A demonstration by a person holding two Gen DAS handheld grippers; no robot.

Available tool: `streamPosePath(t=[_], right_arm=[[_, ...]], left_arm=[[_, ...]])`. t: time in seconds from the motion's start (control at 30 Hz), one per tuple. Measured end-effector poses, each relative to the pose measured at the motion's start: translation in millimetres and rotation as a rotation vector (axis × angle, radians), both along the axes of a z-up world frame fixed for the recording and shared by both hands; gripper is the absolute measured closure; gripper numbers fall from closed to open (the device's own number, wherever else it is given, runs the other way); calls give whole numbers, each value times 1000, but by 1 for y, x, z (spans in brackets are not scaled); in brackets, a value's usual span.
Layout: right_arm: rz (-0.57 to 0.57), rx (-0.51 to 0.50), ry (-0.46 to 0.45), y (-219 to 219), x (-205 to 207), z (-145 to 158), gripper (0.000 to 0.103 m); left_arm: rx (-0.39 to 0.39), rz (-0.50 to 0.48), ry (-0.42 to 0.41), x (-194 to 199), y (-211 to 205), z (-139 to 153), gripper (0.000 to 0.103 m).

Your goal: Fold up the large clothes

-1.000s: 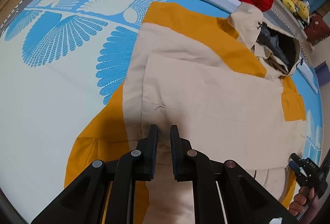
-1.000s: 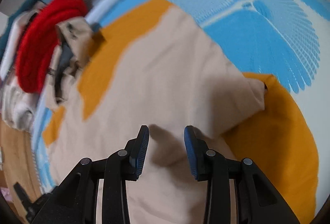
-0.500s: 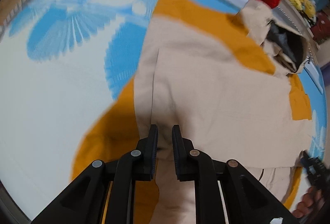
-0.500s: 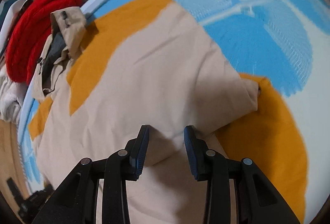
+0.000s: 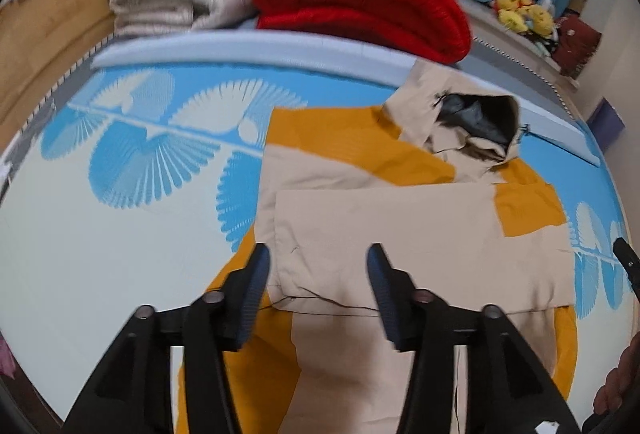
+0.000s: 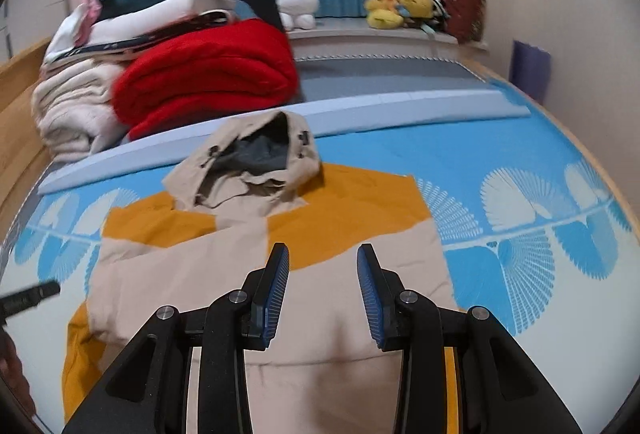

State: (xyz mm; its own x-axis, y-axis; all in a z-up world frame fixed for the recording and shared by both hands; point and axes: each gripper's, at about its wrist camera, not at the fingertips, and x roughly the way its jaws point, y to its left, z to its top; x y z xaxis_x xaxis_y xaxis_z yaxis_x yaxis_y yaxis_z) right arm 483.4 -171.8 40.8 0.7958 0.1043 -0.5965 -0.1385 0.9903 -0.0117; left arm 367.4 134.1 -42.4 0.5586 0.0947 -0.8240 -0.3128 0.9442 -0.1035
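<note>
The jacket (image 6: 336, 318) is lying along the bed (image 6: 520, 162), hood toward its far edge, beneath both tools, left (image 5: 316, 274) just opening, right (image 6: 322, 274) gaping, both gripping nothing.

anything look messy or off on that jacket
Mostly tidy: the jacket lies flat with its sleeves folded in. The hood stays rumpled and gaping, and a dark drawstring trails loose along the folded sleeve's edge.
</note>
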Motion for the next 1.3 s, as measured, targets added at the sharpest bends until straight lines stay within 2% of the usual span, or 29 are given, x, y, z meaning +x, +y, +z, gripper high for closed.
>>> streamPosePath(t=[0.1,0.2,0.3,0.33,0.37,0.47,0.57,0.63,0.77,0.87,0.93,1.0,1.03,1.17,1.3], right_arm=[[40,-36,-34,3,-22,10,66],[76,-75,-67,2,-39,18,66],[79,-67,-65,-9,-47,25,68],[80,-66,-62,-12,-47,26,73],[85,-73,-57,-15,-46,26,84],[67,-73,-54,-26,-42,30,86],[59,-38,-27,-37,-36,30,86],[53,-27,-10,-43,-34,29,84],[53,1,33,-56,-30,26,81],[55,28,33,-66,-28,27,81],[56,35,24,-71,-26,26,83],[36,50,27,-77,-19,22,97],[30,61,27,-79,-17,20,99],[-6,83,76,-83,0,7,99],[-18,82,131,-86,16,-6,97]], left_arm=[[45,-47,-72,-10,-15,18,41],[100,-82,-149,-21,-30,32,41],[128,-94,-203,-26,-39,42,41],[133,-96,-212,-27,-41,43,41],[140,-99,-223,-27,-44,45,41],[170,-102,-234,-26,-51,48,42],[158,-99,-222,-23,-54,46,49],[128,-103,-209,-20,-55,46,58],[106,-105,-170,-14,-58,46,65],[118,-110,-144,13,-61,51,65],[85,-111,-128,44,-61,56,65],[40,-103,-113,84,-57,58,65],[33,-104,-105,101,-57,58,65],[-15,-115,-68,176,-53,42,65],[-87,-77,-4,250,-47,16,65]])
